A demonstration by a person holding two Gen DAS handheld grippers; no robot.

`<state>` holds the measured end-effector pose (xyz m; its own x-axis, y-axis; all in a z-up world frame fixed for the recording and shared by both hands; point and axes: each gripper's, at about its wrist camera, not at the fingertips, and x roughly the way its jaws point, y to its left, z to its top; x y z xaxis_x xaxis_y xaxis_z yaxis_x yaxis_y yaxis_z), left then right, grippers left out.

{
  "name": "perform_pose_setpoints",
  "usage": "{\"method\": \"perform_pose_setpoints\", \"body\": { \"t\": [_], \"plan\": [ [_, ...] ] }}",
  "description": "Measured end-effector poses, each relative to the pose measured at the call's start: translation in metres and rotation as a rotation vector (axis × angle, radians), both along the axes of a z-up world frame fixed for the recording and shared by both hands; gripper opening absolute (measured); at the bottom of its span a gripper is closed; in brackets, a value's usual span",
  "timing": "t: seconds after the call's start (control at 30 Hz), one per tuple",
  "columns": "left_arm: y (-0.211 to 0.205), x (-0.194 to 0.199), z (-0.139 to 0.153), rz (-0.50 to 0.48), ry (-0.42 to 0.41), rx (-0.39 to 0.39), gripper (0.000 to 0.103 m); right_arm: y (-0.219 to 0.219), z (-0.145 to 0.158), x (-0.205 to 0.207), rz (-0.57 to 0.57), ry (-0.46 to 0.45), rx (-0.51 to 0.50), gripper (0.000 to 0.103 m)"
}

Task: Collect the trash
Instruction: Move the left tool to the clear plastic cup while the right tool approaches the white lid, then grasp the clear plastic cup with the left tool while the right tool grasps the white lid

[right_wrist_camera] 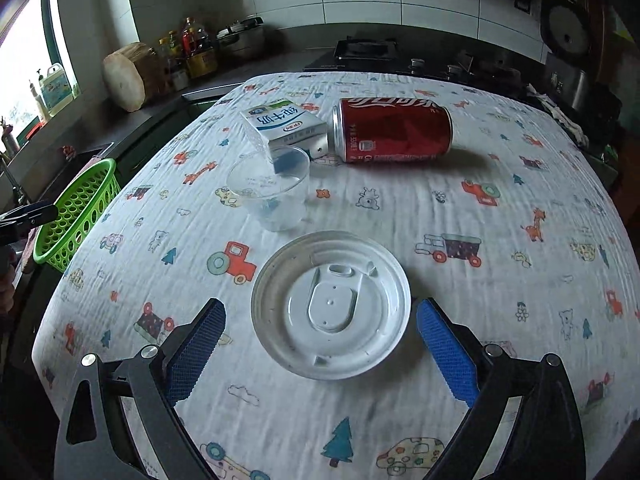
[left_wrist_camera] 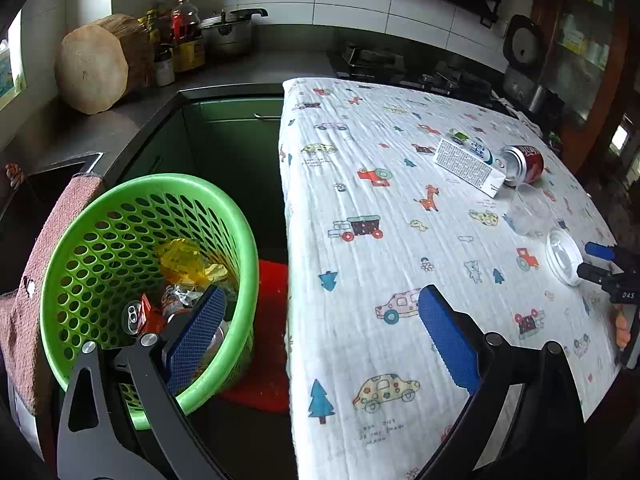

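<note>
step: reaching for next trash | right gripper [right_wrist_camera: 320, 336]: wide open, empty, straddling white lid [right_wrist_camera: 331, 305] on tabletop [right_wrist_camera: 480, 320] | left gripper [left_wrist_camera: 320, 328]: wide open, empty, above green basket [left_wrist_camera: 120, 208] | next: close on lid rim

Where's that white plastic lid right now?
In the right wrist view, the white lid lies flat on the tablecloth between the open right gripper, near the clear cup.

Left wrist view angled down over basket [left_wrist_camera: 148, 280], right wrist close above lid [right_wrist_camera: 331, 305] — both share tablecloth [left_wrist_camera: 400, 240]
</note>
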<state>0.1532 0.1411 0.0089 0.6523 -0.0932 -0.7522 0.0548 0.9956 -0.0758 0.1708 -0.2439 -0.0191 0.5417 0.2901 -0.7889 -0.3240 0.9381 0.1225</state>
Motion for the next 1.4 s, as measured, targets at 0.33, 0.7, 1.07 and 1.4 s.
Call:
{"method": "perform_pose_setpoints", "body": {
  "t": [0.33,0.7,1.07,1.4],
  "plan": [
    [-0.024,0.014,-0.004,-0.036,0.024,0.008,0.097,0.002,-0.018,0.005,0.028,0.026,-0.028,0.096],
    [-0.081,0.034,-0.009,-0.156,0.042,0.018,0.097,0.007,-0.029,0.018,0.033,0.035,-0.064,0.096],
    [-0.149,0.054,-0.019,-0.278,0.056,0.007,0.096,0.005,-0.028,0.014,0.025,0.014,-0.064,0.090],
    [-0.218,0.081,-0.025,-0.410,0.056,-0.016,0.097,-0.029,-0.020,0.000,-0.038,0.008,-0.043,0.089]
  ]
}}
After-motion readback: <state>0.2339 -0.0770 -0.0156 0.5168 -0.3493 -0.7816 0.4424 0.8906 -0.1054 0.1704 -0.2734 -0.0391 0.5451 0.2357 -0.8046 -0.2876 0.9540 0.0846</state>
